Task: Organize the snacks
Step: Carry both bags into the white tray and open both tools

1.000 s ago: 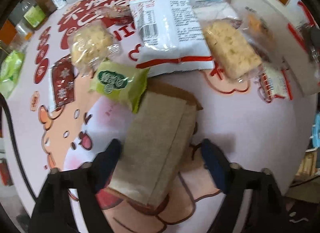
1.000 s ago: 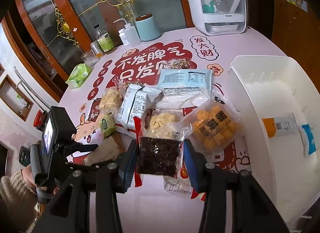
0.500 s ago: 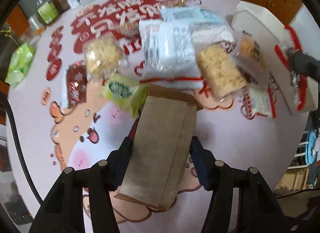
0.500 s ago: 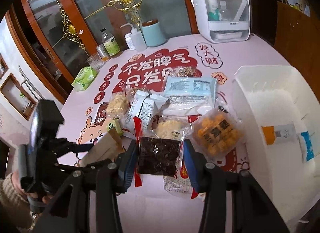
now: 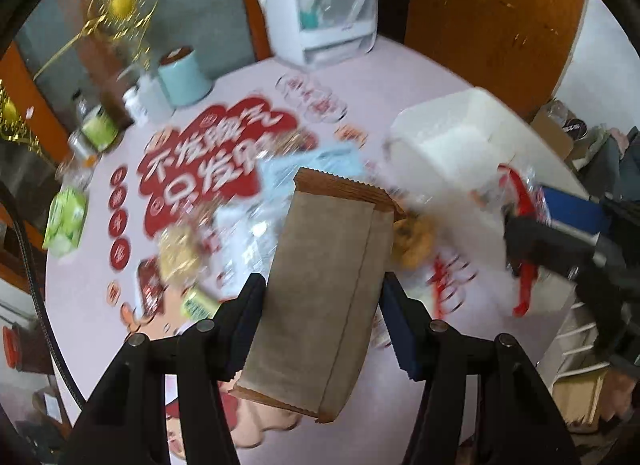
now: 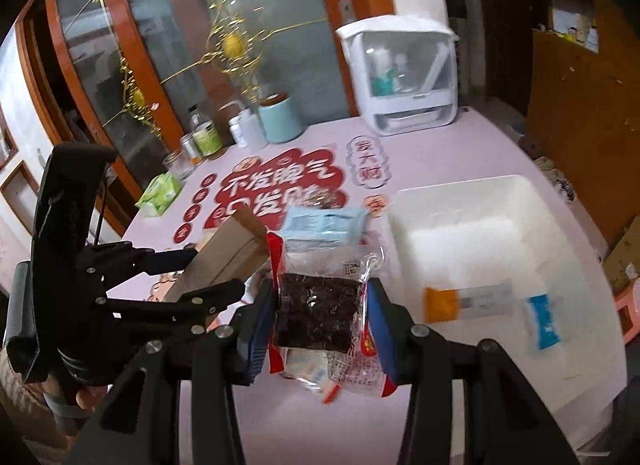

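Observation:
My left gripper (image 5: 320, 305) is shut on a brown paper packet (image 5: 324, 297) and holds it lifted above the table; the packet also shows in the right wrist view (image 6: 224, 257). My right gripper (image 6: 320, 313) is shut on a clear red-edged packet of dark snack (image 6: 316, 313), raised off the table. A white bin (image 6: 472, 217) stands at the right with two packets (image 6: 468, 301) inside. Other snack packets, including a light blue one (image 6: 324, 225), lie on the pink table (image 6: 420, 145).
A white lidded box (image 6: 404, 77), a teal cup (image 6: 280, 117), bottles and jars (image 6: 204, 137) and a green tissue pack (image 6: 160, 193) stand along the far and left edges. A wooden cabinet (image 6: 580, 105) is at the right.
Both grippers have risen with their packets. The left one shut on the brown packet and lifted it off the table, tilting up; the view now takes in the bin and far wall.

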